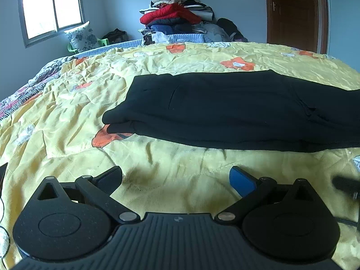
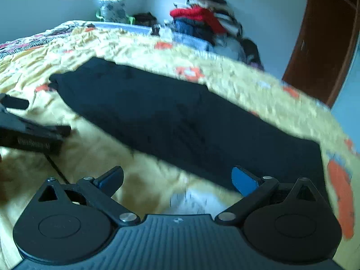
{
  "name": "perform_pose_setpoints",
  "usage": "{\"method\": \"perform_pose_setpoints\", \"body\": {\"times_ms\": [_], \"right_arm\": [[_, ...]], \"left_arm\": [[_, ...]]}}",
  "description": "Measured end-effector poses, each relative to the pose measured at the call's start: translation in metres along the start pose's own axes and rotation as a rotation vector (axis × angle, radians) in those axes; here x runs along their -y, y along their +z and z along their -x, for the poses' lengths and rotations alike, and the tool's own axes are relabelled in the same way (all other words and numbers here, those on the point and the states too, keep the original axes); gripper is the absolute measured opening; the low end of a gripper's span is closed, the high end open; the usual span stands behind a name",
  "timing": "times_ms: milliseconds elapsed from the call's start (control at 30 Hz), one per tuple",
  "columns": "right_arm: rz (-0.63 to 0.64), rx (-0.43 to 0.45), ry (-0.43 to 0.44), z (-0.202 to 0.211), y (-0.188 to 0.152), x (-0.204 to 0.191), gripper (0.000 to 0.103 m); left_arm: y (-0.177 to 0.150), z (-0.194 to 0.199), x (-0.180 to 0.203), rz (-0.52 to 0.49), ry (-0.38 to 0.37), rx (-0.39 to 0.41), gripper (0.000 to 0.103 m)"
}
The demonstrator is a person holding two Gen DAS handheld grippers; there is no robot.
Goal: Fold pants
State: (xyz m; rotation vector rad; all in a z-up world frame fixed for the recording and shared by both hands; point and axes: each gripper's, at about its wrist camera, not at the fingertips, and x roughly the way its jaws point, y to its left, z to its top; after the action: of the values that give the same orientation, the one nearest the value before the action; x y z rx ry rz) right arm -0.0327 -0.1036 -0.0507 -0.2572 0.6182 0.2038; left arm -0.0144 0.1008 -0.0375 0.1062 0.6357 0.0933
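Black pants (image 1: 225,110) lie folded on the yellow bedspread (image 1: 67,112), both grippers' fingers (image 1: 241,181) apart and empty.

The left tongs (image 1: 176,178) and right tongs (image 2: 177,178) look alike — matte black bodies with a ribbed central plate bearing a small round emblem, two rounded discs either side, triangular cut-outs, and silver pivot screws on angled link arms. Blue pads (image 1: 241,181) line the fingers — a thin black cable trails nearby.
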Motion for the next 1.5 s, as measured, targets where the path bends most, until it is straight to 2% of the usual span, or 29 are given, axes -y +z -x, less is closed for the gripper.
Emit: {"method": "perform_pose_setpoints", "body": {"times_ms": [200, 633, 733, 800, 900, 933, 1000, 1033, 1067, 1167, 1300, 1400, 1433, 1500], "right_arm": [[-0.148, -0.022, 0.089, -0.008, -0.016, 0.018, 0.103], [-0.143, -0.005, 0.091, -0.008, -0.017, 0.018, 0.103], [-0.133, 0.073, 0.102, 0.007, -0.018, 0.023, 0.103], [-0.147, 0.160, 0.099, 0.023, -0.015, 0.039, 0.103], [-0.188, 0.210, -0.017, 0.033, -0.003, 0.079, 0.103], [-0.209, 0.199, -0.085, 0.030, 0.002, 0.096, 0.103], [-0.260, 0.184, -0.164, 0.021, 0.011, 0.132, 0.101], [-0.281, 0.177, -0.179, 0.014, 0.015, 0.150, 0.091], [-0.297, 0.158, -0.190, 0.005, 0.019, 0.166, 0.075], [-0.340, 0.061, -0.178, -0.029, 0.027, 0.204, 0.050], [-0.416, -0.028, -0.086, -0.071, 0.026, 0.233, 0.046], [-0.405, -0.039, -0.101, -0.086, 0.026, 0.237, 0.043], [-0.395, -0.039, -0.117, -0.090, 0.028, 0.237, 0.044], [-0.386, -0.052, -0.158, -0.093, 0.030, 0.241, 0.044]], "left_arm": [[-0.001, 0.000, -0.001, 0.012, -0.004, -0.002, 0.103], [-0.002, 0.001, 0.000, 0.000, -0.005, 0.002, 0.103], [-0.001, 0.009, -0.001, -0.007, -0.022, 0.023, 0.100], [0.005, 0.024, 0.001, 0.005, -0.024, 0.090, 0.102], [0.029, 0.049, 0.014, 0.017, -0.084, 0.226, 0.103], [0.040, 0.052, 0.023, 0.010, -0.108, 0.246, 0.103], [0.065, 0.044, 0.047, -0.018, -0.155, 0.212, 0.103], [0.076, 0.037, 0.059, -0.023, -0.174, 0.186, 0.103], [0.086, 0.029, 0.070, -0.024, -0.196, 0.164, 0.103], [0.105, 0.000, 0.107, -0.050, -0.213, 0.110, 0.103], [0.108, -0.039, 0.146, -0.128, -0.183, 0.018, 0.102], [0.092, -0.058, 0.153, -0.168, -0.160, -0.056, 0.102], [0.083, -0.059, 0.154, -0.178, -0.178, -0.065, 0.102], [0.069, -0.051, 0.148, -0.163, -0.185, -0.010, 0.103]]}}
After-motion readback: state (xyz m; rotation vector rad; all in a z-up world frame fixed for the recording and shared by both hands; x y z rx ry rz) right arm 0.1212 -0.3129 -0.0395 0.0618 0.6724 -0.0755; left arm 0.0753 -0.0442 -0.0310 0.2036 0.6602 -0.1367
